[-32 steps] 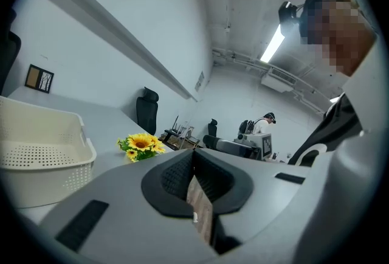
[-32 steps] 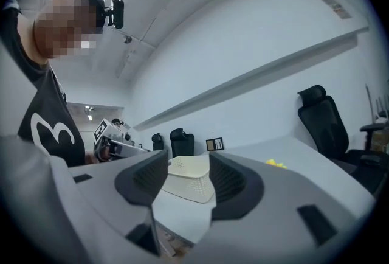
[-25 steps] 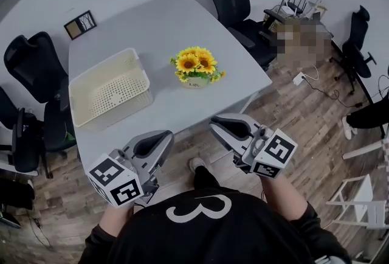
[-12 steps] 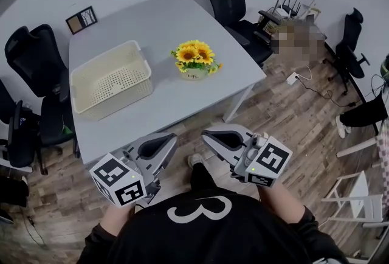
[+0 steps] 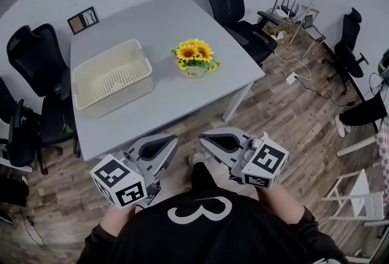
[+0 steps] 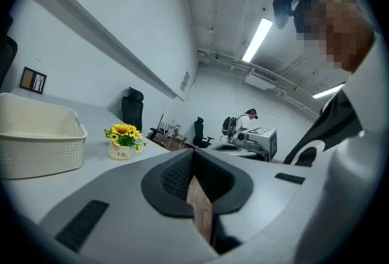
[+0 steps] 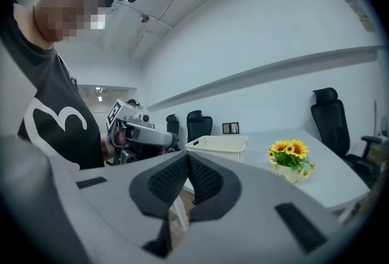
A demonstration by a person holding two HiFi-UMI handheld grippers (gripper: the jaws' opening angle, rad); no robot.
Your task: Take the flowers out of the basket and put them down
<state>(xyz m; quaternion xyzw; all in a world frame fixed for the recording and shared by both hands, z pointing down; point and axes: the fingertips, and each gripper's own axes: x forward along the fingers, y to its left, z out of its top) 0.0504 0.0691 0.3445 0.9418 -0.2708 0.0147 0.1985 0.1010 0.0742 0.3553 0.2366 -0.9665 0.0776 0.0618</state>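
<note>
Flowers (image 5: 194, 53) in a round pot (image 5: 193, 72) stand right of the perforated rectangular basket (image 5: 112, 77); the left gripper (image 5: 167, 144) and right gripper (image 5: 206, 140) have clenched, empty fingers.

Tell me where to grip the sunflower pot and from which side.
Grip the small white pot under the blooms, jaws across its round sides, coming in low from the near table edge. The sunflowers overhang the pot, so a top approach would likely crush them.

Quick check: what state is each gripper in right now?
Left gripper: closed, holding nothing.
Right gripper: closed, holding nothing.
</note>
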